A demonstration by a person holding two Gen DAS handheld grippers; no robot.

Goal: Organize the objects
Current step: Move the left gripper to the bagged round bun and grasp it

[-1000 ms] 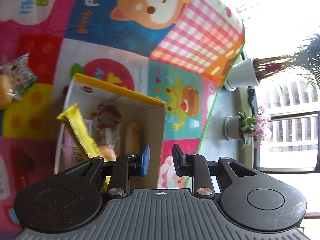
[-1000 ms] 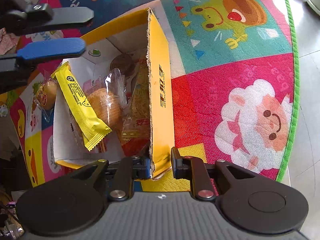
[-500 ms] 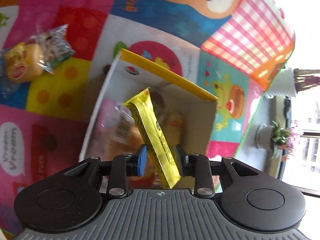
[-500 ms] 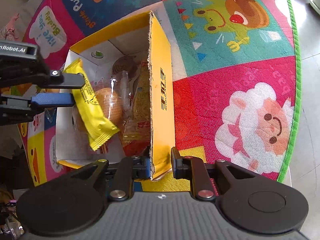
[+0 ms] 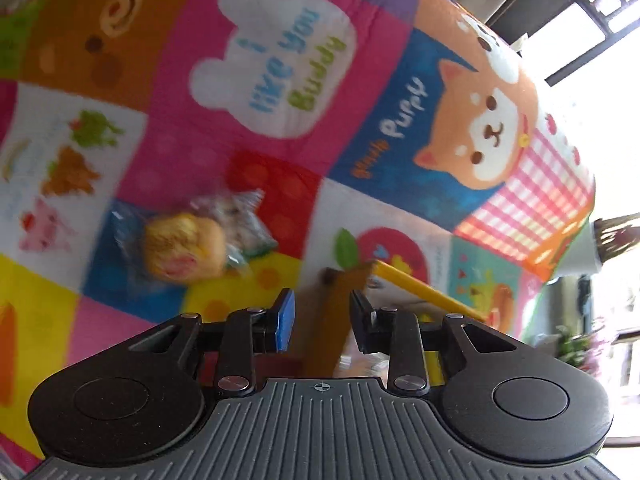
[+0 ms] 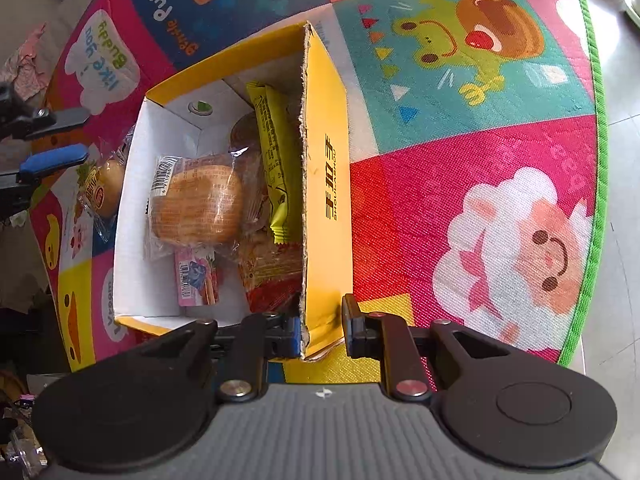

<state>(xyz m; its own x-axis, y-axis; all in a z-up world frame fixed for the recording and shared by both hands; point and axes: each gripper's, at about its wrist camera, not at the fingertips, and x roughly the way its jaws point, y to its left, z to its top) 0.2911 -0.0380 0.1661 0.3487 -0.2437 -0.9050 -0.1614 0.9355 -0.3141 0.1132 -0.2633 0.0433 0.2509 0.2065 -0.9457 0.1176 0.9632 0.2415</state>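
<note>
The right gripper clamps the box wall to steady it, while the left gripper (jaws parted, empty) faces the wrapped bun ahead.

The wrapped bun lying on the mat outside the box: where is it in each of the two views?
Left wrist view: the wrapped bun is left of centre, blurred, beyond the fingertips.
Right wrist view: the bun is at the left, beside the box's white wall.
Shared landmark: the yellow box.

Packed along the box's right wall with snacks; bare floor at left; open mat outside.
</note>
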